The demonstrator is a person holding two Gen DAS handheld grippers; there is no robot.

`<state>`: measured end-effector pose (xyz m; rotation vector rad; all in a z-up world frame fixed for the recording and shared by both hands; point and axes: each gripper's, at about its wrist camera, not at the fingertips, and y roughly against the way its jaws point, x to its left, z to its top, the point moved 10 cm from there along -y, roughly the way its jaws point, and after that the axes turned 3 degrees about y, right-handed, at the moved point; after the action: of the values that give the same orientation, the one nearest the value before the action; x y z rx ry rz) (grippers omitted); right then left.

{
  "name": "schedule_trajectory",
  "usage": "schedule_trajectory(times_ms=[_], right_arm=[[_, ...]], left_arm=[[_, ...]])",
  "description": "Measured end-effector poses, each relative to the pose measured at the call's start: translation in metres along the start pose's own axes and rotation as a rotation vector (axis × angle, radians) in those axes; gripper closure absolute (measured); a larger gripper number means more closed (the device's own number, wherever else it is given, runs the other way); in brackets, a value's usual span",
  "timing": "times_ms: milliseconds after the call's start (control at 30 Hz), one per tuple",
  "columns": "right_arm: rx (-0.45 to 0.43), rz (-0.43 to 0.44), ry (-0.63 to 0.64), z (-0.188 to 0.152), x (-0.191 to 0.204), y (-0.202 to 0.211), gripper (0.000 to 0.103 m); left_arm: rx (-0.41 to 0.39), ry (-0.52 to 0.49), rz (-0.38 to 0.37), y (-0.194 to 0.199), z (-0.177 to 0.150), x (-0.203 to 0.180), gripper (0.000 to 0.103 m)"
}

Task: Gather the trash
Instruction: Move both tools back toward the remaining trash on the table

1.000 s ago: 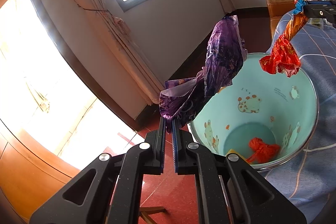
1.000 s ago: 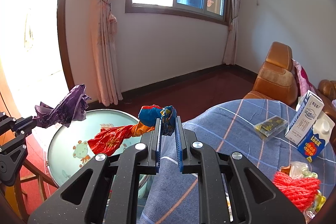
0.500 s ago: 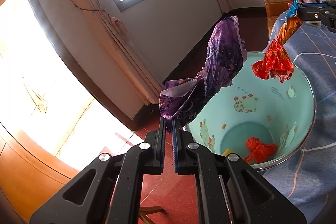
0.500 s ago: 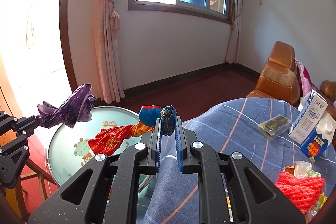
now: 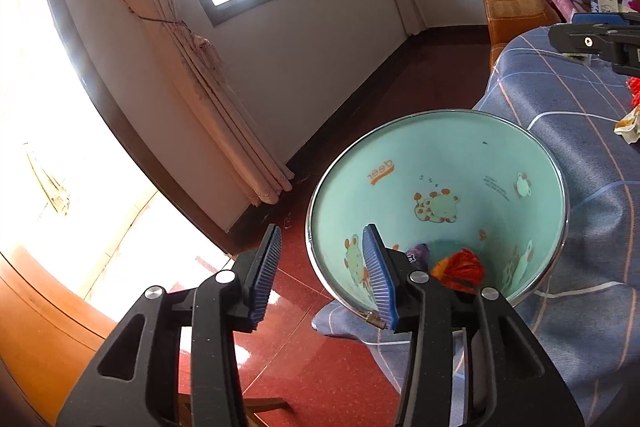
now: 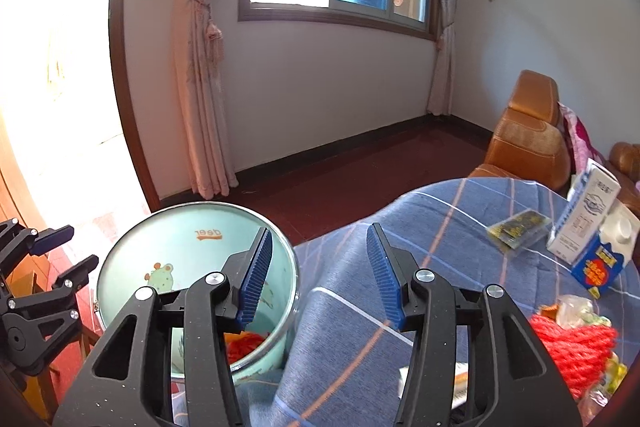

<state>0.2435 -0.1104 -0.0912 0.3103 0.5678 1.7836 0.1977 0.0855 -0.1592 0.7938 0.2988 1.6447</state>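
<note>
The left hand-held gripper [image 5: 322,275] and right hand-held gripper [image 6: 318,275] are both opening, with nothing between their jaws. Below them, a purple wrapper [image 5: 418,253] and red wrapper [image 5: 464,267] lie inside the mint bin [image 5: 460,155] beside the blue-checked surface [image 6: 440,227].

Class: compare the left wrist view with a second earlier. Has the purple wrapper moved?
Yes. The purple wrapper has dropped from the left gripper, whose jaws are opening, down inside the bin, beside the red wrapper.

Daylit, blown-out left glare, fisheye-warped edges
</note>
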Motion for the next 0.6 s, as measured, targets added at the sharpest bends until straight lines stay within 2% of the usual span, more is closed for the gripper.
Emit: schedule_trajectory(times_ms=[100,233,433,500,600], right_arm=[[-0.009,-0.036,-0.009,-0.008,-0.016,0.031,0.051],[-0.025,-0.102,-0.073,-0.034,-0.061,0.087,0.049],[-0.033,-0.229,-0.211,-0.082,-0.135,0.152,0.047],[-0.020,-0.277,-0.255,-0.102,-0.159,0.168,0.047],[0.035,-0.329,-0.298,-0.134,-0.179,0.178,0.047]], left_arm=[[0.004,-0.002,-0.026,0.003,-0.002,-0.011,0.057],[0.007,-0.007,-0.068,0.010,-0.006,-0.030,0.049],[-0.005,-0.061,-0.194,0.038,-0.009,-0.088,0.047],[-0.016,-0.081,-0.231,0.051,-0.008,-0.106,0.046],[-0.043,-0.112,-0.268,0.068,-0.004,-0.128,0.037]])
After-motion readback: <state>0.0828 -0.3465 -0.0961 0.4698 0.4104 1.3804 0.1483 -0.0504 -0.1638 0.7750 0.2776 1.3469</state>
